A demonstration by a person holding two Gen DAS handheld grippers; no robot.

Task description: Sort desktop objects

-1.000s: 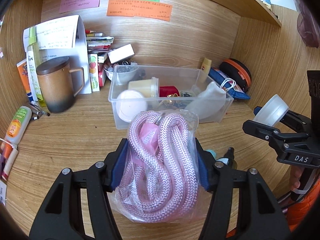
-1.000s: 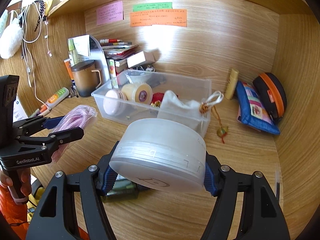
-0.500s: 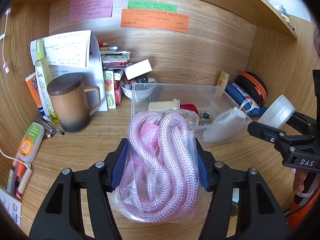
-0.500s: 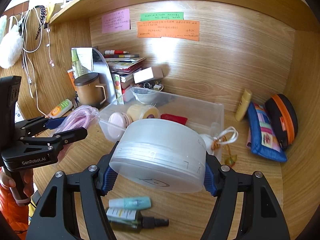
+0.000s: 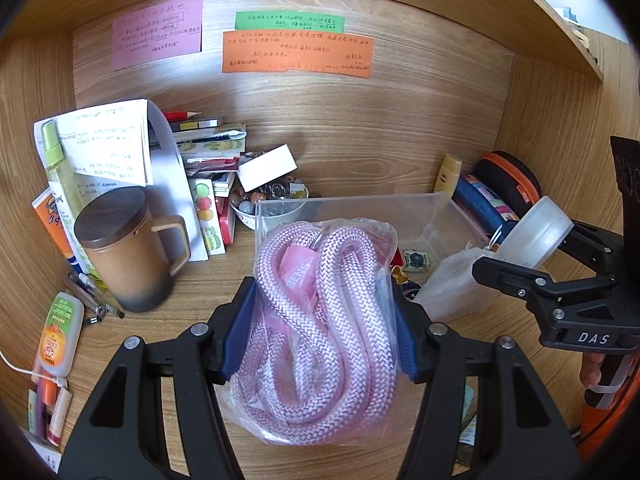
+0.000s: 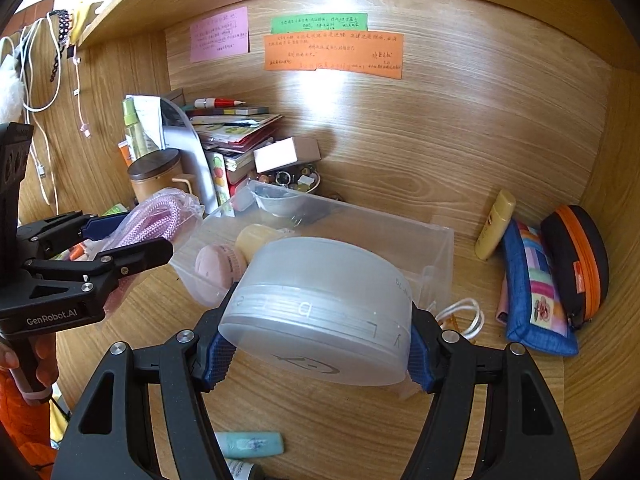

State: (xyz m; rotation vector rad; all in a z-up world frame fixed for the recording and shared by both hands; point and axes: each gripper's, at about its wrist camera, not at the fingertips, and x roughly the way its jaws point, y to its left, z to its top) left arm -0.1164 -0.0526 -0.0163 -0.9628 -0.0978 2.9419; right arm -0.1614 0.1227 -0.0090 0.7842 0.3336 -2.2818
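Well, here is how each thing looks to handle, biggest first:

- The clear box [image 5: 440,216] sits on the desk [image 6: 500,420], behind both held things. It looks stiff and light, so its rim seems the best place to hold.
- The bag of pink rope [image 5: 320,320] is up in the air, in front of the box. The left gripper [image 5: 320,332] has its jaws about half open, pressing the bag's two sides. It looks soft and squishy (the plastic may be slippery), so a middle squeeze seems right.
- The round frosted tub [image 6: 320,312] is in the air too, above the desk. The right gripper [image 6: 316,356] squeezes its smooth sides, jaws fairly wide. It looks hard, light and maybe slippery.
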